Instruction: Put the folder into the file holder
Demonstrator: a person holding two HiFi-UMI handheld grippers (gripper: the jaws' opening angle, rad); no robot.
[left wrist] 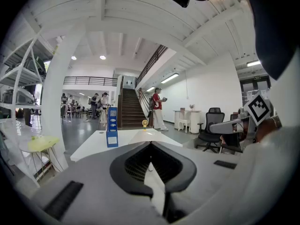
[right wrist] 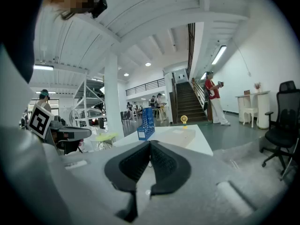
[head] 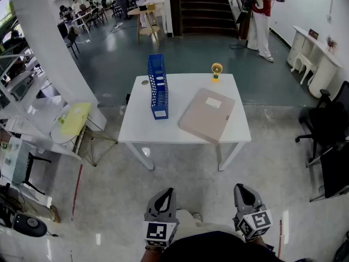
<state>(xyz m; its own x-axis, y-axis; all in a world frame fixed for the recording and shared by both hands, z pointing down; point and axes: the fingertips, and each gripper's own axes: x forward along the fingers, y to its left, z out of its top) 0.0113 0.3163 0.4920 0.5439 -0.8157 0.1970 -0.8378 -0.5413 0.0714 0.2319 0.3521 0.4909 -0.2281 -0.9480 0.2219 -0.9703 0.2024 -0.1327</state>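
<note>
The folder [head: 207, 114], a flat beige box, lies closed on the right half of the white surface [head: 136, 125]. It is turned askew, and its near corner reaches the near edge. A small white label [head: 213, 103] sits on its lid; the print is too small to read. The blue file holder [head: 158, 86] stands upright on the left half, running from the far edge toward the middle, apart from the folder. Its near end face carries a white label, also unreadable. A small yellow fan [head: 217, 70] stands at the far edge, just beyond the folder.

Both tongs are held low, well short of the surface's near edge. The left tongs [left wrist: 151, 143] are closed tip to tip with nothing in them, and so are the right tongs [right wrist: 150, 142]. Each carries a marker cube [head: 158, 232] printed with black-and-white squares.

Beyond the far edge, a person [head: 260, 15] in a red top stands by a staircase [head: 199, 7]. A black office chair [head: 327, 127] stands off the right edge, and a yellow-topped side table [head: 73, 119] off the left.
</note>
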